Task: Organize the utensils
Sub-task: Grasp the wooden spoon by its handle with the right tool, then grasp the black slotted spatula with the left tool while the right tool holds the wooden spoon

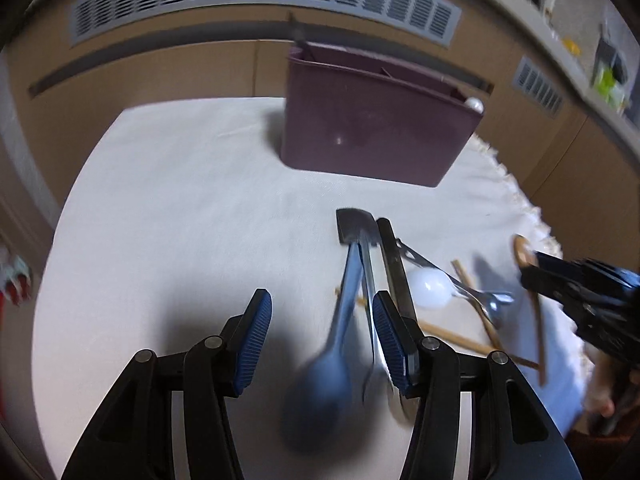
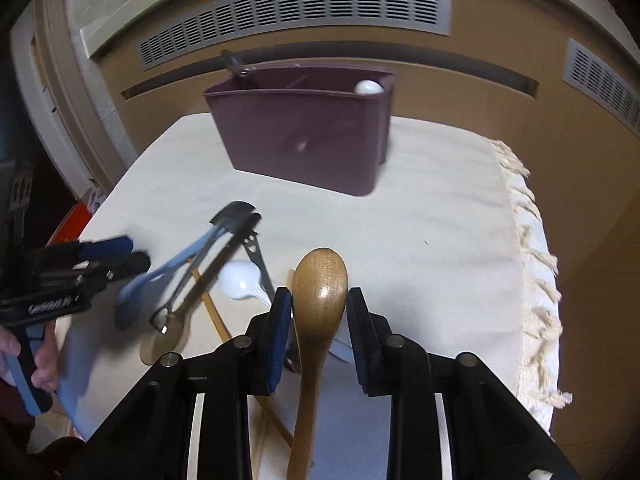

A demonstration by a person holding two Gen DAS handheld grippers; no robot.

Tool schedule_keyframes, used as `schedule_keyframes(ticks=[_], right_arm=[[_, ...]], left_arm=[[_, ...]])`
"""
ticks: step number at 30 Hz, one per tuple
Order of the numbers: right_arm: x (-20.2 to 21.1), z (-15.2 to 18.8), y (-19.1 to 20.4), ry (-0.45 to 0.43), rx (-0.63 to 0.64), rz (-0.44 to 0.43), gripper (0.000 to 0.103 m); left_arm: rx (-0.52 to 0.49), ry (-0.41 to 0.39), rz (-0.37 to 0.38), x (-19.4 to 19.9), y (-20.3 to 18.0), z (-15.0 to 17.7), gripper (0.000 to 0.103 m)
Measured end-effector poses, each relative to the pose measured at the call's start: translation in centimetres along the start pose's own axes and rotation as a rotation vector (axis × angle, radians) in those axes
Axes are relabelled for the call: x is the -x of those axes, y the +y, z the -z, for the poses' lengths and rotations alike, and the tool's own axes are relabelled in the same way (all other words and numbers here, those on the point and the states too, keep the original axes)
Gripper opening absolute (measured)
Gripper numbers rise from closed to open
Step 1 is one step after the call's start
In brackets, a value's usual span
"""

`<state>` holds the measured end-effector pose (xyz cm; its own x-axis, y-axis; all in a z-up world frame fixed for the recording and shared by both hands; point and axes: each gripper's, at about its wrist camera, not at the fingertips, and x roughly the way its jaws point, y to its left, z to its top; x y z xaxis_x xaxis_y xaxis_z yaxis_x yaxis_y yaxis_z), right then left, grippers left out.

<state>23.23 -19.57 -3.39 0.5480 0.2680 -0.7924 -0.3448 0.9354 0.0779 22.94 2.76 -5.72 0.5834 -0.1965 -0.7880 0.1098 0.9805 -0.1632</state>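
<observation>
- 1 dark purple caddy [image 2: 304, 140] stands upright at the far side of the table, on a cream tablecloth [image 2: 432, 216] with a fringed right edge. 1 divider shows inside it, so at least 2 compartments.
- 2 utensils already stand in the caddy: 1 white spoon [image 2: 368, 87] at its right end and 1 dark-handled piece [image 2: 234, 65] at its left end.
- The right gripper [image 2: 320, 320] has 1 wooden spoon [image 2: 320, 280] between its 2 blue pads, bowl pointing away toward the caddy, handle running back under the gripper. The left pad touches the bowl's edge; a narrow gap shows at the right pad, so a firm clamp cannot be confirmed.
- The left gripper [image 1: 322, 334] has its jaws apart, with nothing pressed between the pads. It hovers over the loose pile, its right pad just above the tongs.
- Loose pile on the cloth nearer the person: 1 blue spoon [image 1: 340, 312], blurred; 1 pair of dark-tipped tongs [image 1: 358, 226]; 1 white plastic spoon [image 1: 428, 286]; 1 metal fork [image 1: 492, 300]; wooden chopsticks [image 1: 452, 338], at least 2, crossing beneath the others.
- 1 hand [image 2: 44, 360] of the person shows at the left edge of the right wrist view, gripping the left tool's handle.
- 3 grey vent grilles [image 2: 304, 12] sit in the brown wall panel behind the table.
</observation>
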Motion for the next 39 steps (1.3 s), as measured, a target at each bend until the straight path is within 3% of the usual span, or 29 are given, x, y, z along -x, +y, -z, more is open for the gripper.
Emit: schedule_keyframes(ticks=[6, 11, 15, 18, 23, 27, 30, 33, 39], right_arm=[[0.5, 1.0, -1.1, -0.014, 0.0, 0.011, 0.026], [0.3, 1.2, -1.8, -0.011, -0.02, 0.002, 0.026], [0.0, 1.2, -2.0, -0.004, -0.035, -0.004, 0.026], [-0.2, 1.3, -2.2, -0.002, -0.043, -0.007, 0.026], [-0.1, 1.3, -2.1, -0.011, -0.039, -0.011, 0.026], [0.1, 1.3, -1.7, -0.019, -0.017, 0.003, 0.026], [0.5, 1.3, -1.4, -0.032, -0.002, 0.02, 0.026], [0.9, 1.5, -1.4, -0.042, 0.006, 0.039, 0.026], [1.5, 2.0, -2.2, -0.049, -0.003, 0.063, 0.026]], left_arm=[[-0.088, 0.06, -0.055, -3.1, -2.4, -1.6, 0.053], [-0.11, 0.079, -0.058, -4.1, -3.6, -1.8, 0.053], [-0.1, 0.087, -0.011, -4.2, -3.7, -2.0, 0.052], [-0.029, 0.084, 0.063, -4.0, -2.4, -2.5, 0.052], [0.012, 0.108, 0.057, -4.7, -1.1, -3.8, 0.052], [-0.037, 0.14, 0.021, -6.0, -2.4, -5.3, 0.052], [-0.094, 0.149, -0.048, -7.0, -3.6, -6.0, 0.051], [-0.094, 0.149, -0.08, -7.3, -3.4, -6.6, 0.048], [-0.052, 0.131, -0.028, -5.6, -1.6, -5.8, 0.045]])
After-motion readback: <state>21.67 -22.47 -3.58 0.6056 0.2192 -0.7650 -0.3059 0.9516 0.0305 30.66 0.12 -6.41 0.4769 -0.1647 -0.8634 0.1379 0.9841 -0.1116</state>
